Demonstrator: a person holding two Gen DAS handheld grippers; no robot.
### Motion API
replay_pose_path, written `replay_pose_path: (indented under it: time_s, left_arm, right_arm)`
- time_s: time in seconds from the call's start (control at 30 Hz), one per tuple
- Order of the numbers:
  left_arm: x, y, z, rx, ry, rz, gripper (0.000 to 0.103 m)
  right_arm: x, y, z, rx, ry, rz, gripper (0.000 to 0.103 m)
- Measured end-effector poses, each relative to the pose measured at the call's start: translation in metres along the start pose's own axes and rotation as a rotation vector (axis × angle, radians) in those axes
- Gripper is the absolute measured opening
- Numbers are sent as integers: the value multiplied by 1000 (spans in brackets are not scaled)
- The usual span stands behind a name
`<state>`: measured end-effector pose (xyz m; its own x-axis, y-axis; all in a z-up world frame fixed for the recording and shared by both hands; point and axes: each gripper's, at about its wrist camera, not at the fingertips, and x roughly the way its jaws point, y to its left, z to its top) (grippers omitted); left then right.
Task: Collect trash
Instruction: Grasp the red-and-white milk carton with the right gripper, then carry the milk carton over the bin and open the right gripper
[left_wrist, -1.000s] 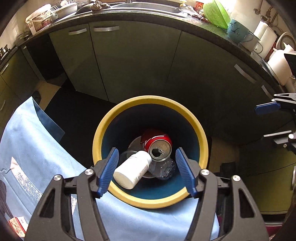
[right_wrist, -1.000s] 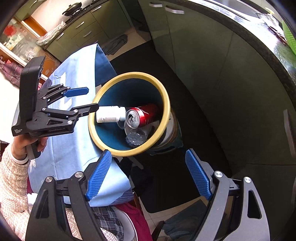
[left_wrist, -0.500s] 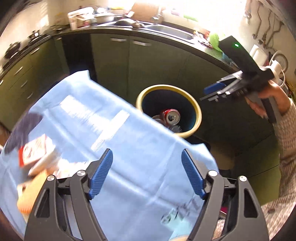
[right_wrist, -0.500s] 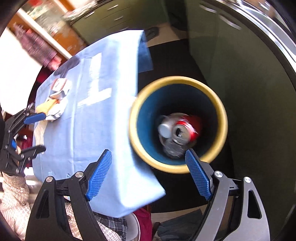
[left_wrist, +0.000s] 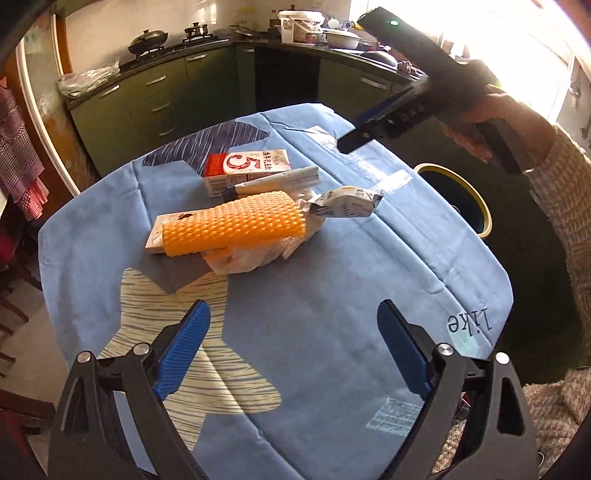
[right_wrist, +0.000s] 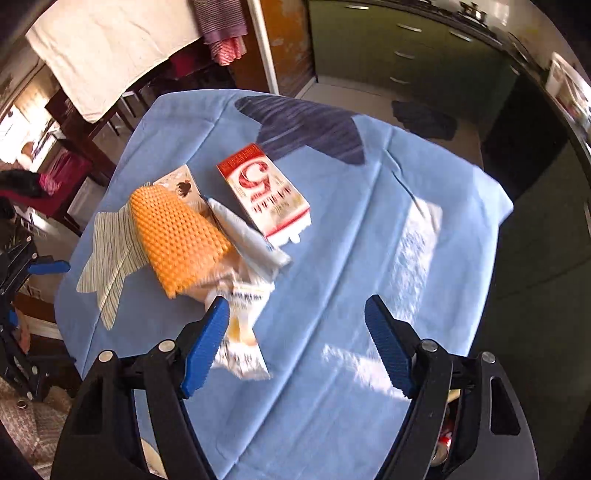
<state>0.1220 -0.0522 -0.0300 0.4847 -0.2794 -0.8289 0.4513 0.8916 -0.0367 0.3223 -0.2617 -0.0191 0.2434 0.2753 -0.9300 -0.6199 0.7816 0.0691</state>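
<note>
L gripper: jaws spread wide, empty, above blue cloth, aimed at trash pile at 12 o'clock.
R gripper: jaws spread, empty; white wrapper beside its L finger.
R hand: raised at 2 o'clock, L view only.
Trash: orange foam net, red carton, mid-table.
Bin: 3 o'clock off table edge, L view only.

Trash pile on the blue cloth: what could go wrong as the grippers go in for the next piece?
1. The orange bumpy foam sleeve lies on top of a flat box and crumpled white plastic, so lifting it may drag or scatter its neighbours.
2. The open right gripper sits by the crinkled white wrapper; closing may pinch the blue tablecloth too.
3. The yellow-rimmed bin stands past the table edge, so a loose grip may drop items.
</note>
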Motion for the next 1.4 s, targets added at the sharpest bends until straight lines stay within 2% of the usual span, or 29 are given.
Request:
replay_pose_path:
  time_s: [0.2, 0.4, 0.5, 0.67, 0.77, 0.97, 1.03, 1.27, 1.4]
  left_arm:
    - [-7, 15, -8, -21, -16, -1, 88]
    - [-8, 25, -12, -41, -14, -7, 88]
    - [-7, 28, -14, -51, -9, -15, 88]
    - [-5, 29, -15, -54, -2, -35, 88]
    - [-4, 29, -14, -51, 1, -37, 88]
    - [-3, 27, -15, -50, 8, -46, 88]
    - [-3, 26, -15, -47, 9, -43, 88]
    - [-7, 23, -15, -46, 7, -39, 88]
    - [-10, 15, -14, -34, -2, -44, 88]
  right_arm:
    - [52, 27, 63, -202, 80, -102, 76]
    - [86, 34, 82, -284, 179, -61, 76]
    - [101, 34, 87, -300, 213, -75, 76]
    - [117, 32, 90, -299, 241, -59, 74]
    - [124, 29, 90, -277, 250, -27, 60]
    - [128, 20, 86, -237, 239, -2, 61]
    - [127, 12, 85, -209, 210, 3, 57]
    - [103, -19, 79, -114, 150, -71, 54]
    - [73, -37, 65, -46, 111, -84, 54]
